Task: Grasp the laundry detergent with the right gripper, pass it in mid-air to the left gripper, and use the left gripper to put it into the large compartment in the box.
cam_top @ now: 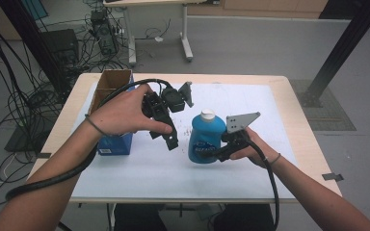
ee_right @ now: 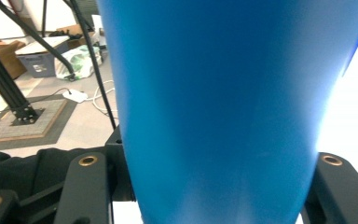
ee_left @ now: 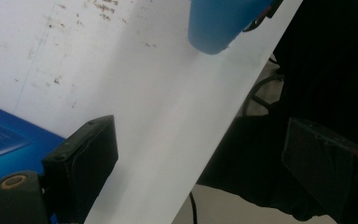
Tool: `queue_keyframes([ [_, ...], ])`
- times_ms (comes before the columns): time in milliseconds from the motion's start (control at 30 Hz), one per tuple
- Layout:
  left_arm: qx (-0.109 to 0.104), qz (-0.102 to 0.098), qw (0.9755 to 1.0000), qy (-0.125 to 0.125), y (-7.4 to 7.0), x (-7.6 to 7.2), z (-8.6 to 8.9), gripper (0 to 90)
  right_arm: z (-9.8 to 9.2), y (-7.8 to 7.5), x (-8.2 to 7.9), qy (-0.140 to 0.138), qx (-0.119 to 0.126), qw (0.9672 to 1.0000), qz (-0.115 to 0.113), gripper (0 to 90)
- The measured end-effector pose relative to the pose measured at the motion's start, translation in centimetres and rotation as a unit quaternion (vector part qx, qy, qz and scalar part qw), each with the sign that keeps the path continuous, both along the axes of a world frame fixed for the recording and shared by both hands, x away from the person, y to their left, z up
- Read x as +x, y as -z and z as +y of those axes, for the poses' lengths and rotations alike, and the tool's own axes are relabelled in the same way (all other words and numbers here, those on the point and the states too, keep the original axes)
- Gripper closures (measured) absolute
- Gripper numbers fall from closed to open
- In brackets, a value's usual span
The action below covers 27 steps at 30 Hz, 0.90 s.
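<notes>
A blue bottle (cam_top: 206,137) with a white cap stands nearly upright over the white sheet (cam_top: 173,175) at the table's middle. My right gripper (cam_top: 220,150) is shut on its lower body from the right. In the right gripper view the bottle (ee_right: 223,93) sits between the jaws of the right gripper (ee_right: 212,186). Whether its base touches the sheet I cannot tell. My left gripper (cam_top: 171,139) hangs open just left of the bottle, pointing down, nothing in it. The left gripper view has the left gripper (ee_left: 205,163) over the sheet, with the bottle's base (ee_left: 223,23) beyond.
An open cardboard box with blue sides (cam_top: 112,91) stands at the table's left, under my left hand; its blue side (ee_left: 4,135) is near the left jaw. The wooden table (cam_top: 289,96) ends close behind the sheet. Cables, table legs and black posts are on the floor beyond.
</notes>
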<state>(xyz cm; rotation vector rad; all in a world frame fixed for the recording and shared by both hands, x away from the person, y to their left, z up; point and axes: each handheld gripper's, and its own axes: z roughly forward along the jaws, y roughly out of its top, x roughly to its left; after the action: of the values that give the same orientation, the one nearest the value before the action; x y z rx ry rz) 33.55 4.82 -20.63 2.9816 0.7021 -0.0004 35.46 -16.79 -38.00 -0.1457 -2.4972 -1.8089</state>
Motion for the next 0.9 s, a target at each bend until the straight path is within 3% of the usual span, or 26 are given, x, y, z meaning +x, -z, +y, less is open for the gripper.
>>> queue_keyframes([
  [900,0.014,0.007,0.9989,0.045,0.2,-0.7,-3.2,10.6,4.0,0.4,-1.2,-0.054,-0.008,0.9985,-0.008,41.1],
])
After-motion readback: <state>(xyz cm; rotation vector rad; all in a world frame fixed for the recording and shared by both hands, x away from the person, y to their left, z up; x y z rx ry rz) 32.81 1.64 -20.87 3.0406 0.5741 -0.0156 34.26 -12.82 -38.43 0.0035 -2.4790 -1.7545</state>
